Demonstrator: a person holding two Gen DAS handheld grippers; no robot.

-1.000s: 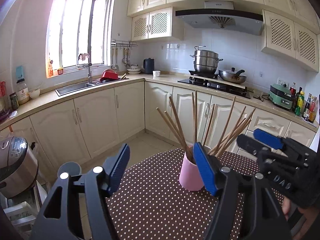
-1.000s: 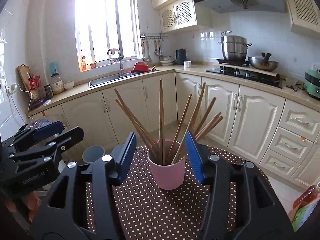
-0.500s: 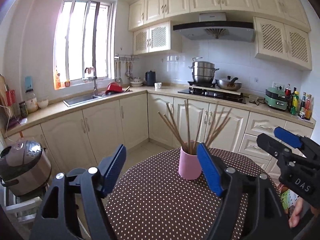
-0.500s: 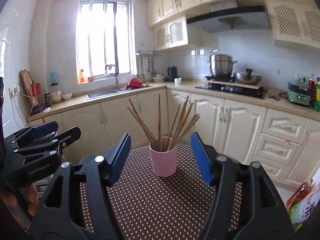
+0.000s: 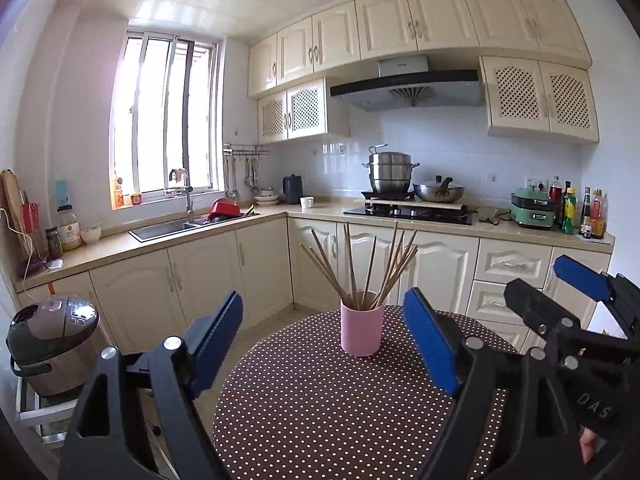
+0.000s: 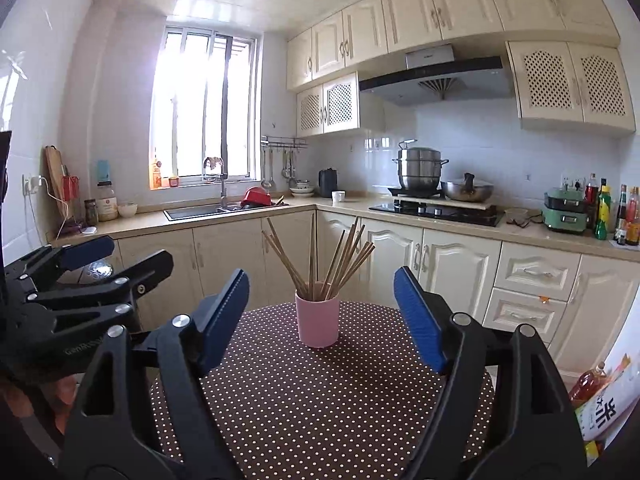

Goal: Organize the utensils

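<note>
A pink cup (image 5: 361, 332) stands upright at the far side of a round table with a brown polka-dot cloth (image 5: 320, 400). Several wooden chopsticks (image 5: 360, 268) stand fanned out in it. The cup (image 6: 317, 322) and chopsticks (image 6: 320, 264) also show in the right wrist view. My left gripper (image 5: 328, 340) is open and empty, well back from the cup. My right gripper (image 6: 322, 320) is open and empty, also back from the cup. Each gripper shows at the edge of the other's view: the right one (image 5: 560, 300), the left one (image 6: 80, 272).
A rice cooker (image 5: 52, 344) stands on a low stand left of the table. Kitchen cabinets, a sink (image 5: 176, 228) and a stove with pots (image 5: 408, 208) line the far walls. A bottle and a bag (image 6: 600, 400) sit low at the right.
Both grippers have pulled back and up from the cup, which now looks smaller and farther. Both stay open and empty. The cup and chopsticks have not moved.
</note>
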